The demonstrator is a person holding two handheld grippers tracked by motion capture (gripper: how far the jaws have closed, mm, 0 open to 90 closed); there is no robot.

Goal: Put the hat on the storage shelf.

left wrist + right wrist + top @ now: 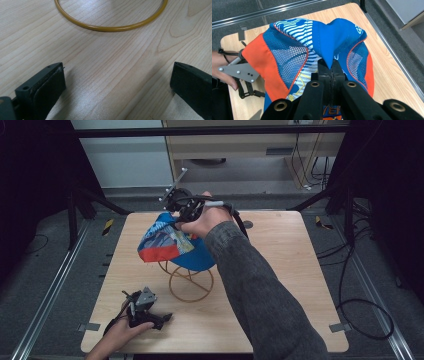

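Observation:
A blue, orange and white mesh garment (170,245) is draped over a yellow wire stand (191,282) at the middle of the table. My right gripper (176,218) is at the garment's far top edge, shut on a pinched fold of blue fabric (329,42). In the right gripper view its jaws meet at that fold, my right gripper (331,65) showing closed. My left gripper (162,319) rests on the table near the front left, held by a hand. In the left gripper view my left gripper (117,82) is open, nothing between the jaws, facing the stand's yellow base ring (110,27).
The wooden table (280,270) has bare surface on its right half and front. Metal rails run along both sides on the floor. Cables lie on the floor to the right. A cabinet stands beyond the table's far edge.

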